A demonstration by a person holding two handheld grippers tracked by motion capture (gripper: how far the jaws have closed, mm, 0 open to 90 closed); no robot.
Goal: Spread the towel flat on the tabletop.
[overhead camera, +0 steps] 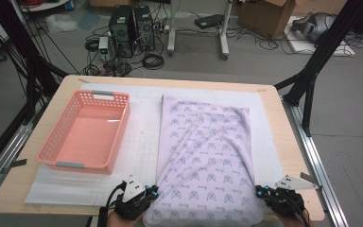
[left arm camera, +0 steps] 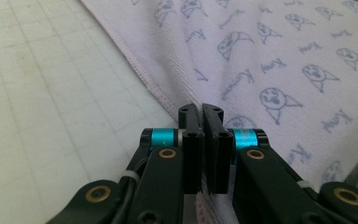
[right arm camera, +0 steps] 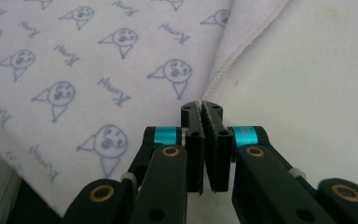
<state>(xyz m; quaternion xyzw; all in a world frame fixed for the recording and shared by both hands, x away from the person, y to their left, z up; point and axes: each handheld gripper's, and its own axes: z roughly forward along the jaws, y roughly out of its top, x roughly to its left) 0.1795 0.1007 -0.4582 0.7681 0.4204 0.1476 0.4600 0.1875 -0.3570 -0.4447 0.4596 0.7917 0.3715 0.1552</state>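
1. Towel (overhead camera: 203,156) lies flat on the mat (overhead camera: 142,137), right of the basket (overhead camera: 86,130), near edge at the table's near side.
2. Left gripper (overhead camera: 152,191) is pinched closed on its near-left edge.
3. Right gripper (overhead camera: 261,191) is closed at the near-right edge, probably gripping it too, likely to fold it.
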